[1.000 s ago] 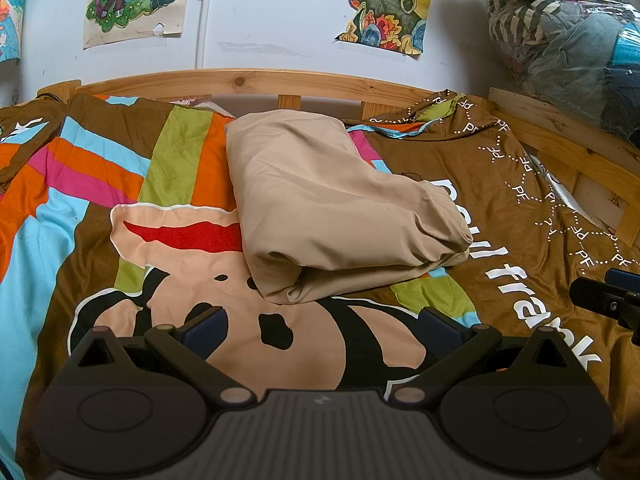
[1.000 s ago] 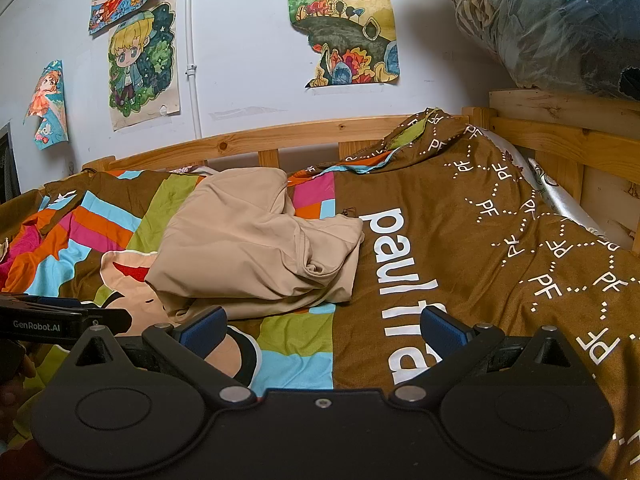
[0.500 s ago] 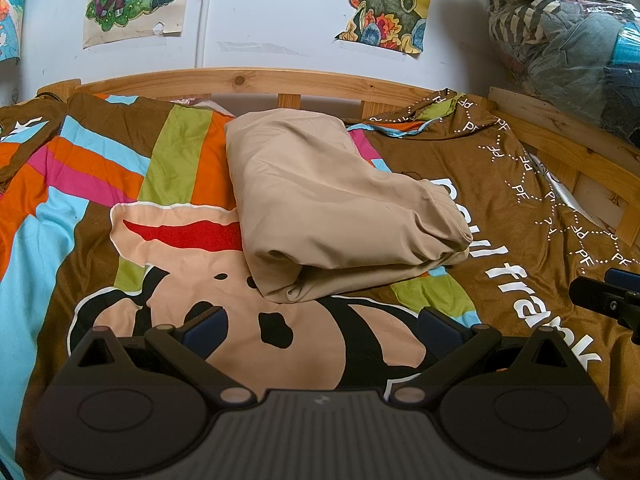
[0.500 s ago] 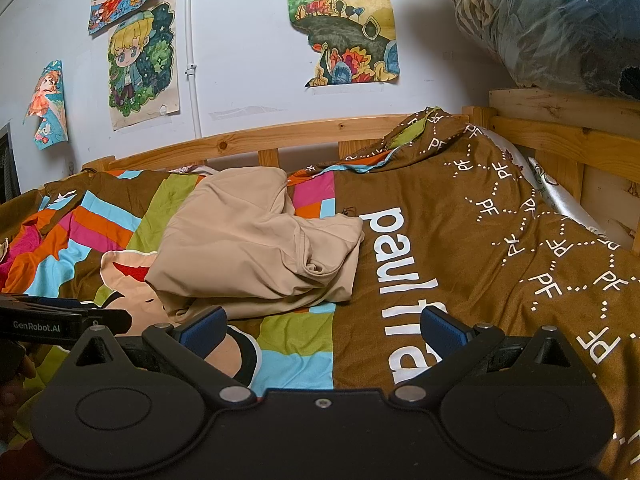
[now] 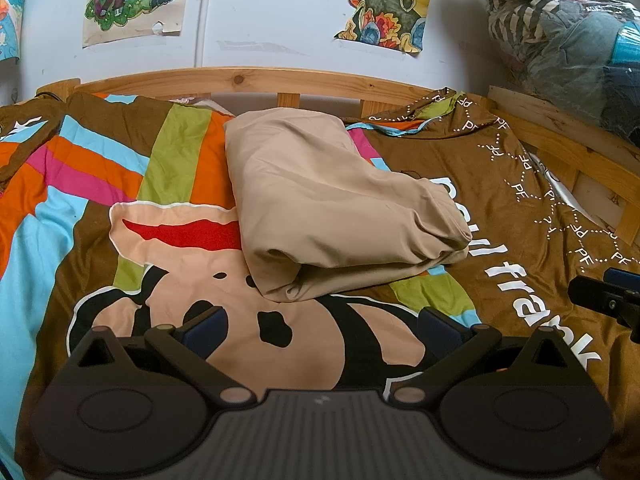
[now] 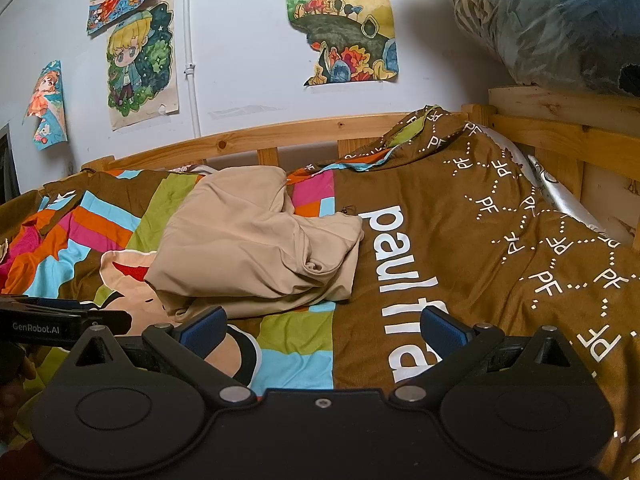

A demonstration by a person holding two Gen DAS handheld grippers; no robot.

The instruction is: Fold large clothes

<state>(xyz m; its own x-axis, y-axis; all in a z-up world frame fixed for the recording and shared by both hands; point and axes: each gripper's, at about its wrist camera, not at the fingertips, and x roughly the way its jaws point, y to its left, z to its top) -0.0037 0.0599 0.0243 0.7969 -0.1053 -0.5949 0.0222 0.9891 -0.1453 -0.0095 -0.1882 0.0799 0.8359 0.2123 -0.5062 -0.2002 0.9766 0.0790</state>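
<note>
Fingers of our left gripper [image 5: 320,326] and right gripper [image 6: 322,326] gape wide, holding nothing, so we should square the beige garment [image 5: 328,208] by pinching its loose near hem.

One folded beige garment [image 5: 332,208], one printed duvet [image 5: 80,216], five wall drawings.

Your folded beige garment [image 5: 332,216] hides part of the cartoon print on the bedspread [image 5: 100,208], and its inner layers stay out of sight. Your right gripper [image 5: 608,300] is cut off by the left wrist view's right edge. The bagged clothes [image 6: 552,20] at far right blur behind plastic and run past the frame.
</note>
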